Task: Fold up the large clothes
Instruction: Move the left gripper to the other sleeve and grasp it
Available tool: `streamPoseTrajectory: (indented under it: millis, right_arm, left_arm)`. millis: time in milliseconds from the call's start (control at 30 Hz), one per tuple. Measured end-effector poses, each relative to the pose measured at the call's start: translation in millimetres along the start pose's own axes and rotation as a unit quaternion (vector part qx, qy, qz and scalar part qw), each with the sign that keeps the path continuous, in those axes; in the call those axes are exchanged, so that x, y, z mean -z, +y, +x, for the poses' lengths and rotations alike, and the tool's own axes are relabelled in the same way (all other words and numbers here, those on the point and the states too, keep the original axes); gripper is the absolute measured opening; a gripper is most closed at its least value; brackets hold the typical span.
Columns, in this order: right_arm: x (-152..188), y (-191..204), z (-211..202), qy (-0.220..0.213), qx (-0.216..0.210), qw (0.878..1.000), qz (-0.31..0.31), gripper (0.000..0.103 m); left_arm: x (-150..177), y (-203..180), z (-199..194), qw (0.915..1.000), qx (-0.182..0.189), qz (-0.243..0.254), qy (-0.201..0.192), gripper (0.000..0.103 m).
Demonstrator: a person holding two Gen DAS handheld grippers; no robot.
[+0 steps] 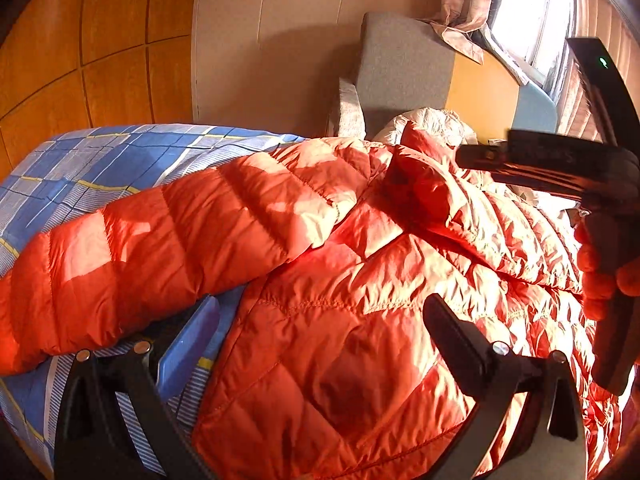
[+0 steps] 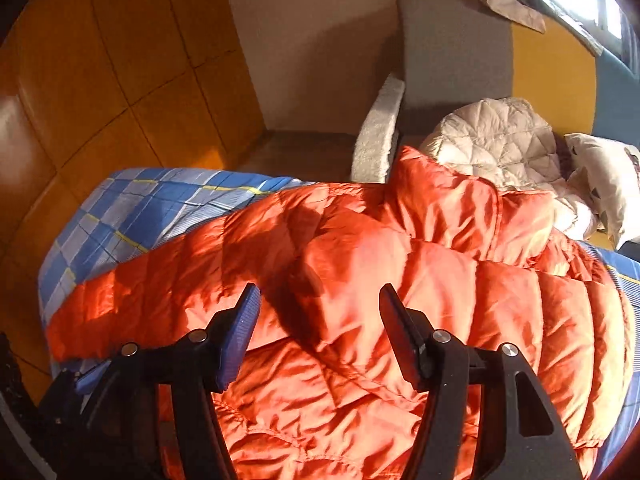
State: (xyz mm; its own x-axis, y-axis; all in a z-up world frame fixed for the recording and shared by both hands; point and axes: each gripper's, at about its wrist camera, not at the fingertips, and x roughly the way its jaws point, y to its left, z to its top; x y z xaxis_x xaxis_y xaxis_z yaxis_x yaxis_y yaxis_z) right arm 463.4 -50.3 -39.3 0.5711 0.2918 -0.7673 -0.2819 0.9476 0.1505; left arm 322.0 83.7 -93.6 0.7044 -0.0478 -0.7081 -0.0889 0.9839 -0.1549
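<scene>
An orange puffer jacket (image 1: 360, 280) is spread over a bed covered by a blue checked sheet (image 1: 100, 160), one sleeve (image 1: 160, 248) stretched out to the left. The left tool (image 1: 320, 320) is held open above the jacket's body, nothing between its fingers. The right tool (image 2: 318, 312) is likewise held open over the jacket, gripping nothing. A white quilted garment (image 2: 500, 140) is seen lying beyond the collar, beside a grey armchair (image 2: 452, 60)
</scene>
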Motion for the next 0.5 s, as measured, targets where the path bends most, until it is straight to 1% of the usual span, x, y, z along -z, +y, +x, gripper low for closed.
streamPoseTrajectory:
  millis: [100, 200, 333, 367, 400, 433, 500]
  right_arm:
    - [6, -24, -9, -0.001, 0.03, 0.999, 0.017, 0.061]
    - [18, -45, -15, 0.006, 0.068, 0.997, 0.029, 0.061]
    - [34, -74, -17, 0.022, 0.118, 0.992, 0.045, 0.061]
    - [38, -79, -17, 0.027, 0.125, 0.991, 0.049, 0.061]
    - [42, -84, -17, 0.031, 0.127, 0.99, 0.054, 0.061]
    - [46, -89, -16, 0.035, 0.133, 0.989, 0.056, 0.061]
    - [52, -93, -13, 0.042, 0.141, 0.988, 0.052, 0.061]
  left_arm:
    - [-5, -6, 1, 1.0, 0.008, -0.002, -0.002, 0.101]
    - [-14, -13, 4, 0.9999, 0.016, 0.001, -0.003, 0.101]
    - [-33, -21, 13, 0.9992, 0.04, -0.006, -0.001, 0.1]
    - [-38, -23, 16, 0.999, 0.044, -0.008, -0.001, 0.099]
    - [-43, -24, 20, 0.9988, 0.048, -0.009, -0.002, 0.092]
    - [-47, -26, 24, 0.9986, 0.052, -0.009, 0.002, 0.083]
    - [-55, -30, 33, 0.998, 0.062, -0.006, 0.012, 0.08]
